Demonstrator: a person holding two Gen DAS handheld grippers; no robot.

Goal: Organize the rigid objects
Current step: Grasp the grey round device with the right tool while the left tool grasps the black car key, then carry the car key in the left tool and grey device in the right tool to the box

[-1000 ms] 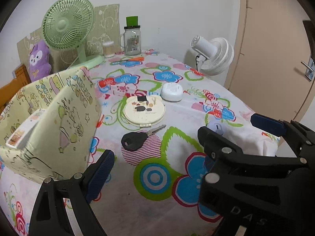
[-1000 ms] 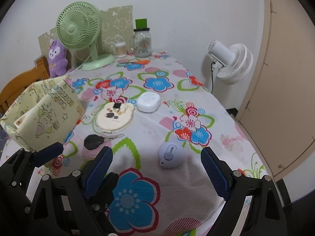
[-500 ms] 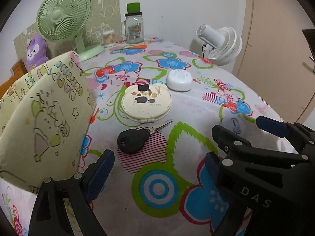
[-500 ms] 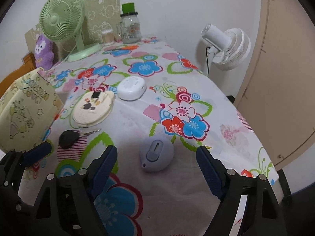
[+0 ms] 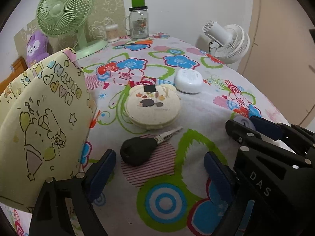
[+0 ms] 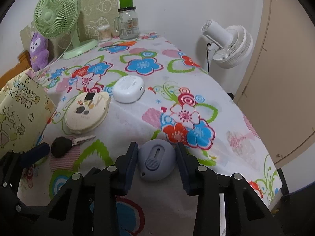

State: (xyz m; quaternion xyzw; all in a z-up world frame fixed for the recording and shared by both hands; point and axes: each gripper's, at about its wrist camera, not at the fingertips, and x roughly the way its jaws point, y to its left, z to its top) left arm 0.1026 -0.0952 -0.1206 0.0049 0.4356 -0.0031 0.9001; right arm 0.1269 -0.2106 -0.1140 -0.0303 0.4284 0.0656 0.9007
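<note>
- Closing around a small grey oval gadget is the right gripper; the gadget is lying between its two blue pads, which are sitting just beside its sides, and I cannot tell if they are pressing it.
- The left gripper is hanging wide and grasping nothing, its jaws closing a little, with a black car key lying on the flowered tablecloth just past its tips.
- A round cream case is lying beyond the key, and a white rounded box beyond that.
- A yellow printed bag is standing at the left.
- A green fan and a glass jar are standing at the far end.
</note>
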